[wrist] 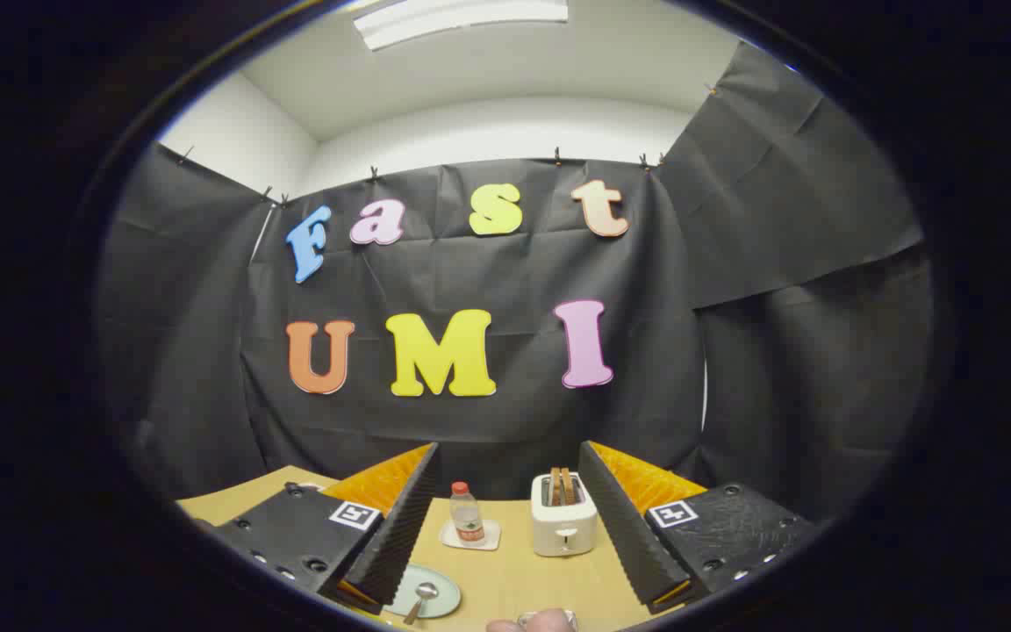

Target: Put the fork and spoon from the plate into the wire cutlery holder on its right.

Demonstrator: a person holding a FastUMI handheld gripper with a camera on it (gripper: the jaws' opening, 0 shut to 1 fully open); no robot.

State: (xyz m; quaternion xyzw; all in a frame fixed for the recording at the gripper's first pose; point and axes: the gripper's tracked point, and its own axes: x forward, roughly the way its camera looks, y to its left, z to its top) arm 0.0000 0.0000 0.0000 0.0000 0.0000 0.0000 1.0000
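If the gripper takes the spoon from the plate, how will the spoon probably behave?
The spoon looks like shiny metal, so it is probably stiff and may slip between the fingers. It lies flat on the plate, so getting under its thin handle may be hard, and it could slide over the smooth surface. The gripper is open, with nothing between its fingers.

spoon [422, 599] on plate [435, 581], toaster [562, 525] beyond

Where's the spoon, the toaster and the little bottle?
Spoon [425, 594]: gripper view, on its bowl, lying on the plate.
Toaster [563, 525]: gripper view, on its white front.
Bottle [467, 516]: gripper view, on its clear body.
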